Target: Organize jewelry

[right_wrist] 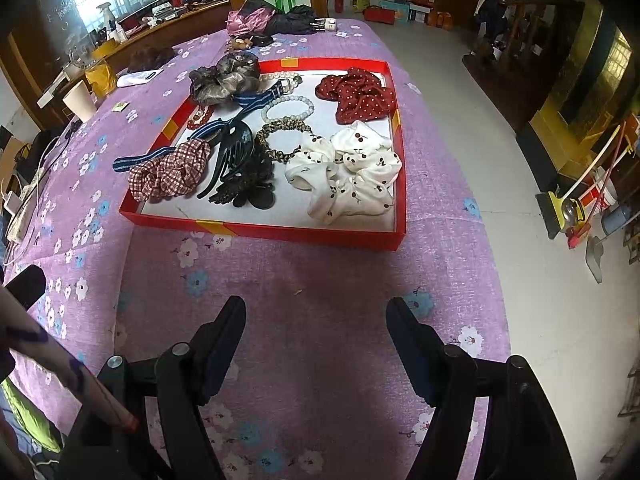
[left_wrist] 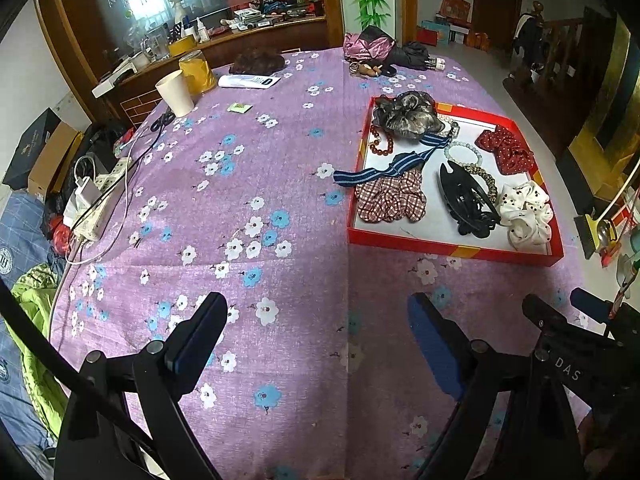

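Observation:
A red tray (left_wrist: 448,245) (right_wrist: 264,230) with a white floor sits on the purple flowered tablecloth. It holds a white cherry scrunchie (left_wrist: 526,216) (right_wrist: 352,172), a dark red dotted scrunchie (left_wrist: 506,150) (right_wrist: 360,94), a plaid scrunchie (left_wrist: 390,198) (right_wrist: 172,174), a black claw clip (left_wrist: 466,200) (right_wrist: 240,168), a grey scrunchie (left_wrist: 404,114) (right_wrist: 226,78), a blue striped band (left_wrist: 394,164) (right_wrist: 168,150) hanging over the tray's left rim, a pale bead bracelet (left_wrist: 462,152) (right_wrist: 288,106) and red beads (left_wrist: 382,142). My left gripper (left_wrist: 318,332) and right gripper (right_wrist: 316,332) are both open and empty, above the cloth in front of the tray.
A paper cup (left_wrist: 175,92) and a yellow jar (left_wrist: 197,72) stand at the far left of the table. A power strip with cables (left_wrist: 96,200) lies at the left edge. Umbrellas and a pink bag (left_wrist: 380,50) lie at the far end. The table's right edge drops to the floor.

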Demonstrator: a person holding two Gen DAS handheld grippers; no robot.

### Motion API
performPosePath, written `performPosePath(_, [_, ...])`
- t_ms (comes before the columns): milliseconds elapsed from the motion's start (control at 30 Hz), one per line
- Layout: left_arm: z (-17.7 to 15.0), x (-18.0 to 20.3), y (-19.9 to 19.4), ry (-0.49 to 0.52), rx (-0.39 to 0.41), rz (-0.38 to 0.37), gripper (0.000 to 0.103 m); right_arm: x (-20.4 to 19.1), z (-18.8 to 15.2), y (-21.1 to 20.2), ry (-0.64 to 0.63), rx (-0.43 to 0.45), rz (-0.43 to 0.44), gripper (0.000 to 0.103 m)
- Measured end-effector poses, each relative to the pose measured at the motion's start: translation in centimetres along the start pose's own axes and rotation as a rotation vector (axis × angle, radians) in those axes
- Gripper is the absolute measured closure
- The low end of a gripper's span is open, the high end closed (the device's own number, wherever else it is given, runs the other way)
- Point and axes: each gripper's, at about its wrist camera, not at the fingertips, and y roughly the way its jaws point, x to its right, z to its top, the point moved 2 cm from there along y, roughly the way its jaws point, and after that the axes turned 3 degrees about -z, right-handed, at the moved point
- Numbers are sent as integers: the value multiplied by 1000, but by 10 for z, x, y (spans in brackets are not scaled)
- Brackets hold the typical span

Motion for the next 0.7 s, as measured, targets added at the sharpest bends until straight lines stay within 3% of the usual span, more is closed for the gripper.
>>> performPosePath(700, [-10, -4, 3, -5, -21, 14, 13, -3, -6, 1, -19, -1, -3, 26])
